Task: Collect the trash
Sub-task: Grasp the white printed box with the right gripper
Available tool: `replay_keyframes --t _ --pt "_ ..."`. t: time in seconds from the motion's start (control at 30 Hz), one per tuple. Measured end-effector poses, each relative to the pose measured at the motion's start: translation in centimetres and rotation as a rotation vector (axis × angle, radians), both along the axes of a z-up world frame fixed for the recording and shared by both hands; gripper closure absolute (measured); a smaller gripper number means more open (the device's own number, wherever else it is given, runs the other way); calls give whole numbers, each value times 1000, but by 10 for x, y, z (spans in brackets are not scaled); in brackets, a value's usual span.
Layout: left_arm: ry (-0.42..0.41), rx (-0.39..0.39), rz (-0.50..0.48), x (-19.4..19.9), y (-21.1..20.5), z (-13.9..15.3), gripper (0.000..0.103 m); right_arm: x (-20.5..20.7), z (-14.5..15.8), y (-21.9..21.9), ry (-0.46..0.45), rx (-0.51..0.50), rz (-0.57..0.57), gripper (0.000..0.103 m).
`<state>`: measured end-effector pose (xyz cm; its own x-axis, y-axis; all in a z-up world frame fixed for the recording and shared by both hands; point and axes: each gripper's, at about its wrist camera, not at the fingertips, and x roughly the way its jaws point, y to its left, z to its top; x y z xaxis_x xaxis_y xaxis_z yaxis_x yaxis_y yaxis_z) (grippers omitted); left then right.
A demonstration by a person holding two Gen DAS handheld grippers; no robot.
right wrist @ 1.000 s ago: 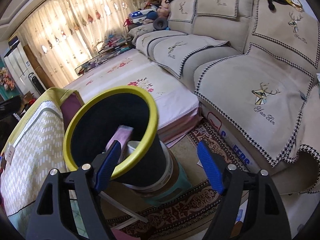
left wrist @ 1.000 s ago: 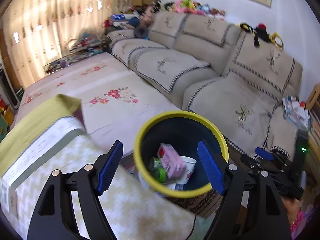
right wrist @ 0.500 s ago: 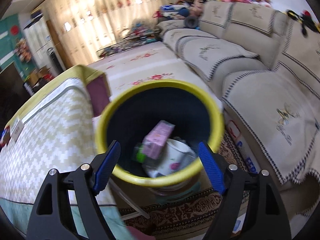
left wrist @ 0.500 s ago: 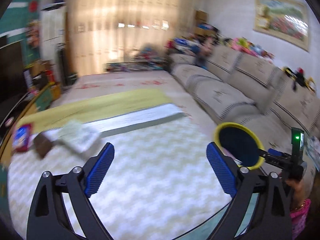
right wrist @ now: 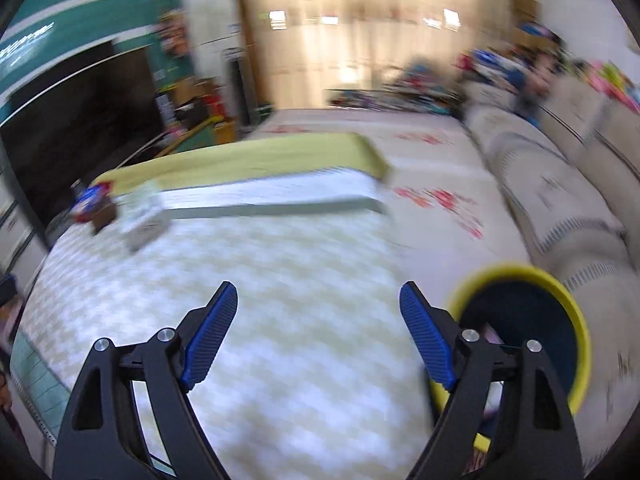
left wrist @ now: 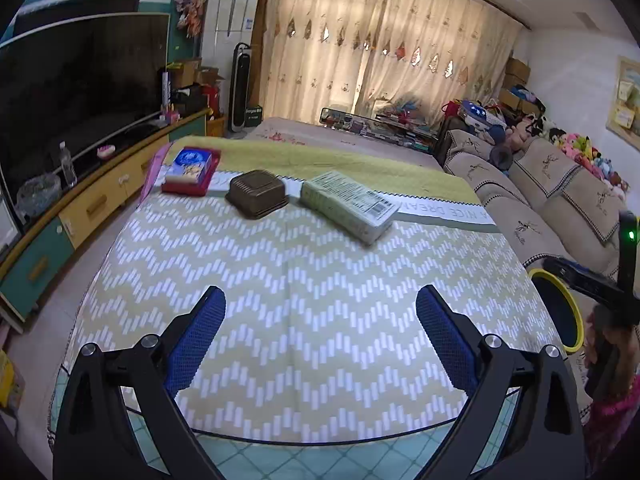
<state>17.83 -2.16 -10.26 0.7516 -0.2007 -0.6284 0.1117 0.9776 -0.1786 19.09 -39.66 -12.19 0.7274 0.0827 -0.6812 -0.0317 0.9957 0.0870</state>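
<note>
My left gripper (left wrist: 320, 336) is open and empty above the near part of a table with a yellow zigzag cloth (left wrist: 304, 280). At the table's far end lie a red and blue box (left wrist: 188, 170), a brown plastic tray (left wrist: 256, 193) upside down, and a pale green carton (left wrist: 350, 204). The yellow-rimmed dark bin (left wrist: 560, 312) stands off the table's right edge. My right gripper (right wrist: 316, 332) is open and empty; its view is blurred, with the bin (right wrist: 528, 320) at lower right and the same items (right wrist: 120, 208) far left.
A long beige sofa (left wrist: 560, 200) runs along the right. A TV (left wrist: 72, 92) on a low cabinet (left wrist: 80, 208) lines the left wall. A flowered mat (left wrist: 320, 136) and curtains lie beyond the table. The right gripper's body (left wrist: 592, 280) shows at the right edge.
Both grippers have swung left, away from the bin and toward the table. The bin has slid from the centre to the right edge of both views. Both stay open and empty.
</note>
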Motion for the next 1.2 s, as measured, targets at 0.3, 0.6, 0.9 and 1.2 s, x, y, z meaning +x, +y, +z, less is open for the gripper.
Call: replay_keyframes --t 0.3,0.6,0.9,1.2 --pt "8 -20 -12 3 1 -5 8 65 5 115 1 -63 339 13" --pt "35 -47 4 9 14 -16 8 133 -16 179 76 -144 511 10" --pt "60 -68 4 18 18 -27 8 171 -48 203 155 -180 559 10" --pt "78 -80 6 26 20 -35 8 189 -64 219 187 -163 572 10"
